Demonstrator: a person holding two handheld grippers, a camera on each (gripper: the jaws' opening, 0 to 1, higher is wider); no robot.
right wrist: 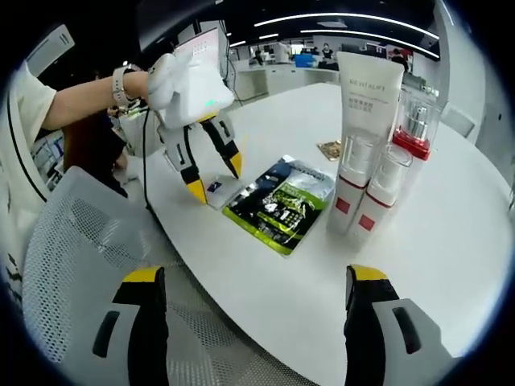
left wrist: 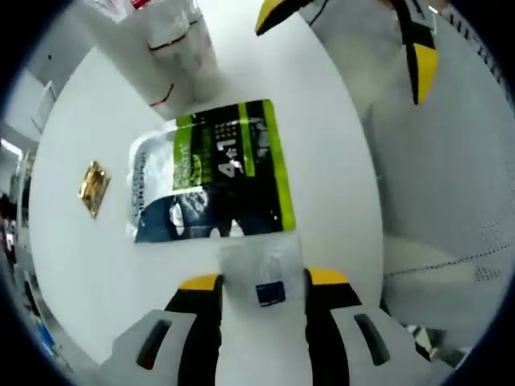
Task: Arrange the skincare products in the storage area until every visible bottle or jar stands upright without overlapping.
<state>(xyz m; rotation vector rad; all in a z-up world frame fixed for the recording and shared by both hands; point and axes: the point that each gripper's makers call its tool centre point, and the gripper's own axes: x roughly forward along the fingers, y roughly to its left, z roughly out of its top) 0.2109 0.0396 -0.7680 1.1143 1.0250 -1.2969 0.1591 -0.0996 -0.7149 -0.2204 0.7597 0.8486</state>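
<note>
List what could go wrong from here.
The left gripper straddles a small clear sachet at the table edge; a nudge may drop it. The tall tube and bottles stand packed together, so reaching among them could topple several.

Glossy film and clear plastic on a smooth white surface (right wrist: 451, 233).

The green-and-black pouch (left wrist: 213, 173) is shiny, crinkled foil; the small sachet (left wrist: 265, 277) is translucent film; the bottles (right wrist: 378, 189) are clear, glossy plastic; the tube (right wrist: 364, 121) looks matt white; the chair (right wrist: 72, 265) back is perforated mesh.
</note>
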